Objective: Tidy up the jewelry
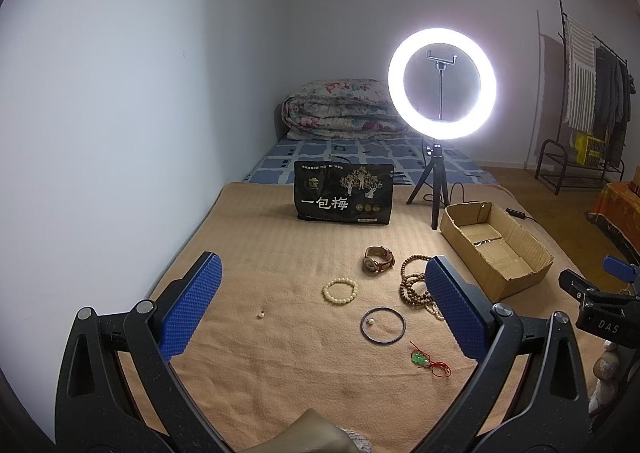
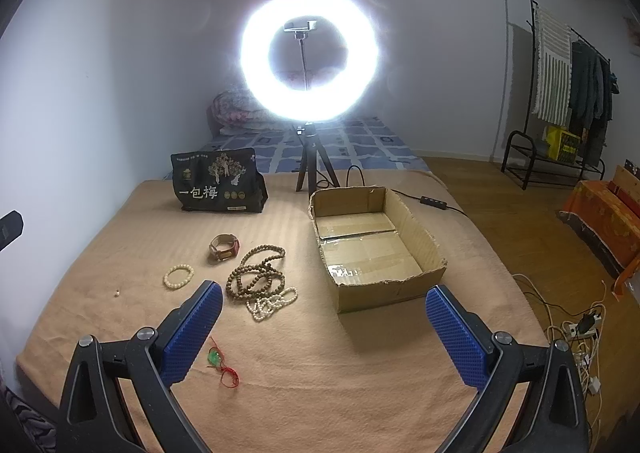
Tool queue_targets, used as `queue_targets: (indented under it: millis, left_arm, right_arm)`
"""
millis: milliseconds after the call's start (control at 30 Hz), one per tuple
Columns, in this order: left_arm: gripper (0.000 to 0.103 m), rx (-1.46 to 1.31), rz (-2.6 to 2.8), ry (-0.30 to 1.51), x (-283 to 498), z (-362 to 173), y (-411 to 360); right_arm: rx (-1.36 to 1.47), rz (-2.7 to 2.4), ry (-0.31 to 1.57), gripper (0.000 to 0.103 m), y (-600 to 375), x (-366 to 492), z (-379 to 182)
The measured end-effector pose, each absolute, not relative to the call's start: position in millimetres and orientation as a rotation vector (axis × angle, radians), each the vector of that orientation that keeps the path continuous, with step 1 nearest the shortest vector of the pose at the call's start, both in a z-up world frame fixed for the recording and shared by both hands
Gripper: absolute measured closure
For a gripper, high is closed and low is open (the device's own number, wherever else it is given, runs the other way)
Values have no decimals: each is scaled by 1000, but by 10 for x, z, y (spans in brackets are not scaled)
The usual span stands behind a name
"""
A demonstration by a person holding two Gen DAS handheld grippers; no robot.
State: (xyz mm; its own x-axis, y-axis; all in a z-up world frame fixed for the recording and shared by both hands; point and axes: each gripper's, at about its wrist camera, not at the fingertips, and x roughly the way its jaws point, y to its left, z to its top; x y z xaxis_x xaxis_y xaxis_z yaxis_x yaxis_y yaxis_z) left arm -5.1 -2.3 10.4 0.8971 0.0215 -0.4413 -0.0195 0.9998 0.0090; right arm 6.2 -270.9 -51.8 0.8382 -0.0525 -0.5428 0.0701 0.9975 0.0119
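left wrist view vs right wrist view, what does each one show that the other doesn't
Only the left wrist view shows the dark bangle with a small bead inside it, plus the right gripper at its edge.

Only the right wrist view shows the power strip and cables on the floor.

Both show the watch, cream bracelet, brown beads, green pendant, open box with nothing in it, black bag and ring light. Both grippers' fingers are open.

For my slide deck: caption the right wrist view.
Open right gripper hovers over wooden bead necklace, watch and empty cardboard box.
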Motion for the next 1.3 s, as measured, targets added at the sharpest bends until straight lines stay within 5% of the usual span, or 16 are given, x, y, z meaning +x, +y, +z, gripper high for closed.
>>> queue_targets:
  millis: [1300]
  left_arm:
    - [0, -67, 22, 738, 708, -388, 379]
  right_arm:
    - [-62, 153, 770, 0, -2453, 527, -957]
